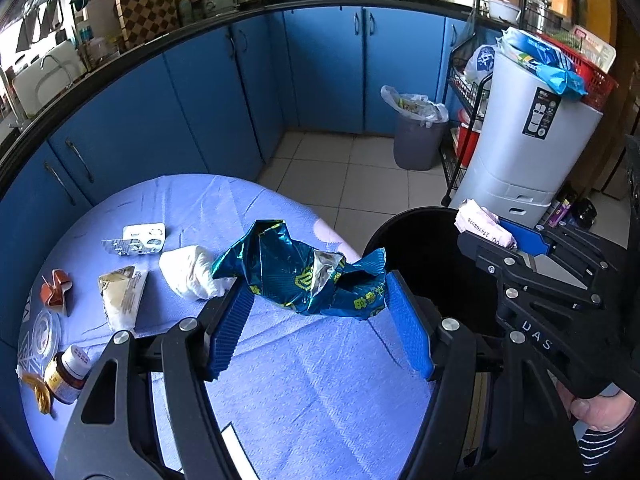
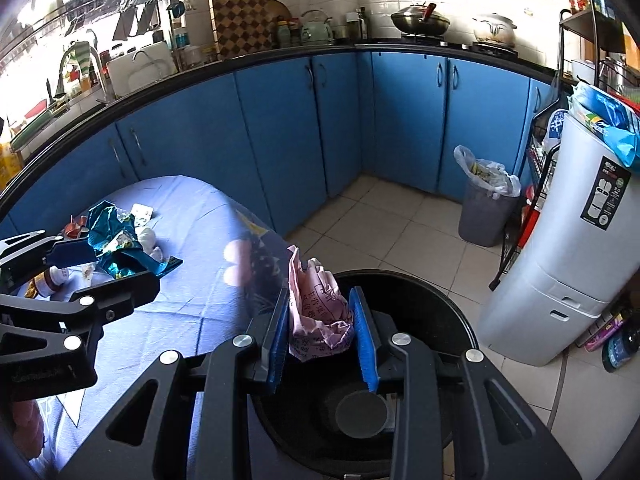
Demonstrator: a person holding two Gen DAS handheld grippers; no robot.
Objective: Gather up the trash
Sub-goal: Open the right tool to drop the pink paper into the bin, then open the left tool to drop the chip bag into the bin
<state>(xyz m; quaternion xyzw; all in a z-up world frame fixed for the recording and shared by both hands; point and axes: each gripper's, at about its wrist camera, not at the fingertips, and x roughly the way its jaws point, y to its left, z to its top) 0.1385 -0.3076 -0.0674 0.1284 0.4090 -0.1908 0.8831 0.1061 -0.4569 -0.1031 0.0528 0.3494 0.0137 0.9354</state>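
Between the right gripper (image 2: 322, 336) fingers, a crumpled pink paper (image 2: 320, 312) is clamped directly above the open black bin (image 2: 448, 308), positioned for release. The left gripper (image 1: 320, 320) fingers grip a blue foil wrapper (image 1: 296, 276) by its two ends (raised off the surface (image 1: 300, 392), near the bin rim). Only the left wrist view shows the remaining trash clearly: tissue wad (image 1: 190, 274), blister packs (image 1: 136, 240), pill bottle (image 1: 66, 372).
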